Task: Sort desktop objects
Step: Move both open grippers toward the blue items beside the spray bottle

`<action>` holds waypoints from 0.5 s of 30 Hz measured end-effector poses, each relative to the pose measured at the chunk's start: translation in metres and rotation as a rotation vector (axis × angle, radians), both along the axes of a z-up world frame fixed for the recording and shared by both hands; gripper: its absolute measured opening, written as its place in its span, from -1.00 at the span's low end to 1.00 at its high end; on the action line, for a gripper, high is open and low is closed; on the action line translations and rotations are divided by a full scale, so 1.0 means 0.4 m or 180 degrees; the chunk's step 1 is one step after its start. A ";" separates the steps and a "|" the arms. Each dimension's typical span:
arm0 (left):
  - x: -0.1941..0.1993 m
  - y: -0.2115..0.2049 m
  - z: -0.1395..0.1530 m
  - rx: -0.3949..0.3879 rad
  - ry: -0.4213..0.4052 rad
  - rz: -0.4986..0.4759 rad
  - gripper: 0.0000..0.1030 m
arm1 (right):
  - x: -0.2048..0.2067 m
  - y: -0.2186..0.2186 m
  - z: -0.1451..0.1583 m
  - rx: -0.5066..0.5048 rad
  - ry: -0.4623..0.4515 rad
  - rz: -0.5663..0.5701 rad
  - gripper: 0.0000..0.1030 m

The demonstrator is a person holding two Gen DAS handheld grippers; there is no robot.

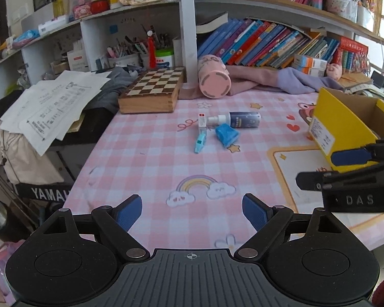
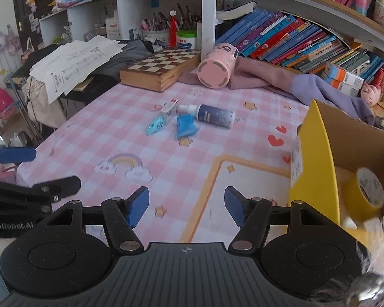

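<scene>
Four small things lie together mid-desk: a dark blue spray bottle (image 1: 240, 120) (image 2: 212, 114) on its side, a small white box (image 1: 202, 121) (image 2: 169, 110), a light blue correction tape (image 1: 200, 142) (image 2: 155, 125) and a blue block-like object (image 1: 226, 134) (image 2: 186, 126). A yellow cardboard box (image 1: 345, 125) (image 2: 317, 158) stands at the right, with a yellow tape roll (image 2: 366, 189) inside. My left gripper (image 1: 192, 213) is open and empty above the near desk. My right gripper (image 2: 187, 206) is open and empty next to the yellow box.
The desk has a pink checked mat (image 1: 153, 158). A wooden chessboard box (image 1: 153, 89), a pink cylinder (image 1: 213, 78) and purple cloth (image 1: 281, 79) lie at the back under bookshelves. Papers (image 1: 51, 107) pile on the left by the desk edge.
</scene>
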State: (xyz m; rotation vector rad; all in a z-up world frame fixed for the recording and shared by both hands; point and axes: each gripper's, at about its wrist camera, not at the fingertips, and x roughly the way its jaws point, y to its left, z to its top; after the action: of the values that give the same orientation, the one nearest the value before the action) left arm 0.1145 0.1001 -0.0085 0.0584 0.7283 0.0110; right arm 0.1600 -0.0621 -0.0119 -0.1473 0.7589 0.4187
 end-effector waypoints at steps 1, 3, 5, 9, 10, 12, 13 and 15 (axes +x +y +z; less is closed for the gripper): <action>0.014 -0.001 -0.002 0.0014 0.0006 -0.0013 0.71 | 0.016 0.003 -0.001 0.0003 0.0006 0.0004 0.23; 0.041 -0.001 -0.006 0.0030 0.0020 -0.0030 0.71 | 0.049 0.011 -0.003 -0.0002 0.0023 0.0024 0.23; 0.070 -0.002 -0.013 0.0055 0.0046 -0.0042 0.71 | 0.081 0.018 -0.006 0.0001 0.0050 0.0037 0.23; 0.119 -0.004 -0.029 0.0115 0.0103 -0.0081 0.71 | 0.149 0.032 -0.013 0.0042 0.0115 0.0024 0.23; 0.132 -0.004 -0.034 0.0132 0.0118 -0.0094 0.71 | 0.168 0.037 -0.015 0.0056 0.0135 0.0015 0.23; 0.155 -0.002 -0.043 0.0160 0.0139 -0.0110 0.71 | 0.208 0.048 -0.022 0.0083 0.0185 0.0001 0.22; 0.167 -0.002 -0.047 0.0175 0.0147 -0.0119 0.71 | 0.228 0.055 -0.027 0.0091 0.0218 -0.0008 0.22; 0.190 0.001 -0.054 0.0198 0.0161 -0.0130 0.71 | 0.265 0.068 -0.037 0.0101 0.0281 -0.0014 0.21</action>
State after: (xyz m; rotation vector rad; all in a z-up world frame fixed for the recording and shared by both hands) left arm 0.1904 0.1004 -0.0299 0.1334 0.7771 -0.0068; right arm 0.2661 -0.0349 -0.0269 -0.0979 0.8387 0.4350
